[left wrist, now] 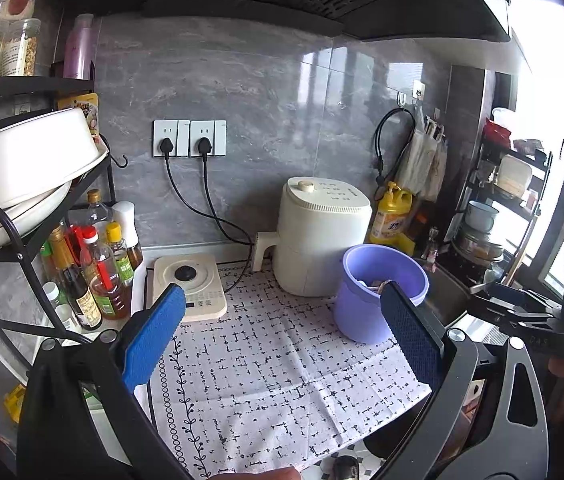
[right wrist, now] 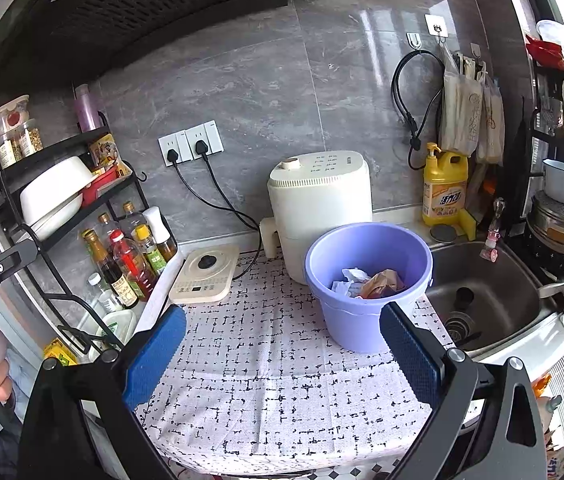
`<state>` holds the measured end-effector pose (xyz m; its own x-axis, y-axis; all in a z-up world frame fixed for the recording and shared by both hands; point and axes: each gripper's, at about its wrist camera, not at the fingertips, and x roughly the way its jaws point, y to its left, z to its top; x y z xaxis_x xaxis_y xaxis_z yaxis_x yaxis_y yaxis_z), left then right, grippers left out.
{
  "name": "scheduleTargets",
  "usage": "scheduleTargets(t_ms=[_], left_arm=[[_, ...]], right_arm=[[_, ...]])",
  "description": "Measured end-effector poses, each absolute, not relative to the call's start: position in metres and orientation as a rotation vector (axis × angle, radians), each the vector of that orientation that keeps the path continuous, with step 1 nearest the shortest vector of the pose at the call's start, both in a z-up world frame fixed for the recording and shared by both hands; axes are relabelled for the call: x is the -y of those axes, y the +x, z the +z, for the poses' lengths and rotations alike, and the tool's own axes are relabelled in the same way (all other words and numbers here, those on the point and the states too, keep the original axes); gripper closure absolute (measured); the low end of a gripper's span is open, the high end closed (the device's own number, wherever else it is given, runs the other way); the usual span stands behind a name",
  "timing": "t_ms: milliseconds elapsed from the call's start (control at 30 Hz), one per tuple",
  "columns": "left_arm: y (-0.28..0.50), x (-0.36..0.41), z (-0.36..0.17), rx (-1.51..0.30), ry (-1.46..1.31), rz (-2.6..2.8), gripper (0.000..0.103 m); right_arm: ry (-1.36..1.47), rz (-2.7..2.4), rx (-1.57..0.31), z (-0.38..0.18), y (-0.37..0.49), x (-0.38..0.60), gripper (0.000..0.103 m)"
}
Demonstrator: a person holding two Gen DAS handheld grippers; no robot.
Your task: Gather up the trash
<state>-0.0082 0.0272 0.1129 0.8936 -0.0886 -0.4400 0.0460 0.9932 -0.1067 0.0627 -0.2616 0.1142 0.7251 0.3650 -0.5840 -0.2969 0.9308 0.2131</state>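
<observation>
A purple plastic bucket point(right wrist: 366, 280) stands on the patterned white cloth point(right wrist: 282, 368), in front of a cream appliance. Inside it lie crumpled white paper point(right wrist: 348, 280) and crumpled brown paper point(right wrist: 384, 282). The bucket also shows in the left wrist view point(left wrist: 378, 292), partly behind the right finger. My left gripper point(left wrist: 282, 328) is open and empty above the cloth, left of the bucket. My right gripper point(right wrist: 282, 340) is open and empty above the cloth, with its right finger in front of the bucket's lower right side.
A cream air-fryer-like appliance point(right wrist: 322, 208) and a small induction plate point(right wrist: 205, 272) stand at the back. A black rack with bowls and sauce bottles point(right wrist: 121, 256) fills the left. A steel sink point(right wrist: 482, 300) lies right of the bucket, with a yellow detergent bottle point(right wrist: 444, 188) behind.
</observation>
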Motion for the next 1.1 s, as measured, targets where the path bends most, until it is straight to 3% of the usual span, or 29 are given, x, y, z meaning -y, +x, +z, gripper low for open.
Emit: scheduleTargets(t_ms=[1100], left_arm=[[-0.014,-0.027,0.111,-0.472,-0.057,-0.080,0.006]], right_arm=[[0.131,0.384,-0.671,0.109,0.063,0.250,0.008]])
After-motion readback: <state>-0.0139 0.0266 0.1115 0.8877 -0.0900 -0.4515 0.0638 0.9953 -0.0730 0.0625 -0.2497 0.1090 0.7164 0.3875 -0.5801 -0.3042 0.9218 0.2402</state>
